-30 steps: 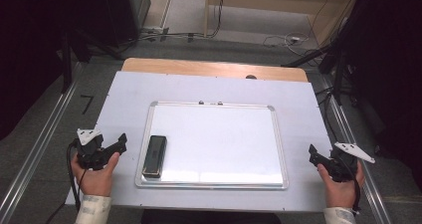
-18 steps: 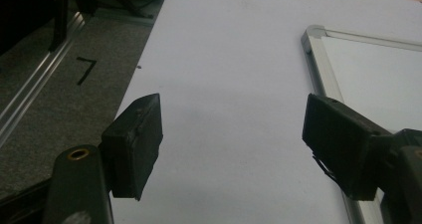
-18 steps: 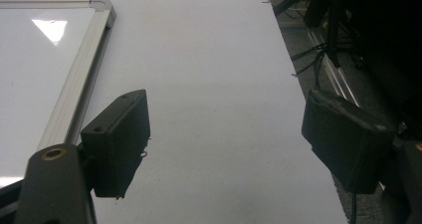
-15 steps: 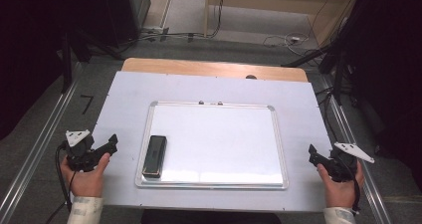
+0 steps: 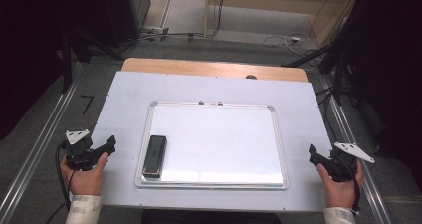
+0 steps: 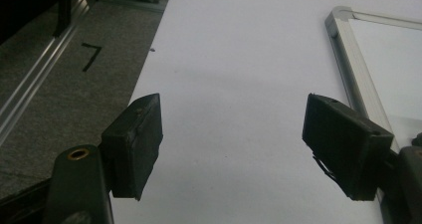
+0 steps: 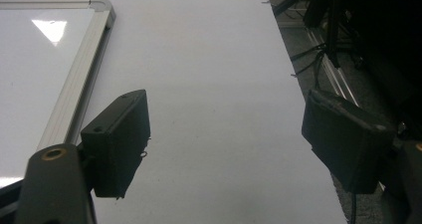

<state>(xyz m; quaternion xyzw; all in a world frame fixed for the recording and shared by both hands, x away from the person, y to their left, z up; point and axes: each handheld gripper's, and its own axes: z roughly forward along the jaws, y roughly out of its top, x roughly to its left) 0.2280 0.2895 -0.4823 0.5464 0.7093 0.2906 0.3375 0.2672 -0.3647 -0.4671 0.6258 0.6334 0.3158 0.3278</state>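
Whiteboard [image 5: 219,144] lies flat mid-table [image 5: 129,89], long side across. Eraser [image 5: 155,156] sits on the board's left part, near its front-left corner. Left gripper [image 5: 107,145] is at table's left edge, just left of board; right gripper [image 5: 313,153] at right edge, opp. side, both near front.
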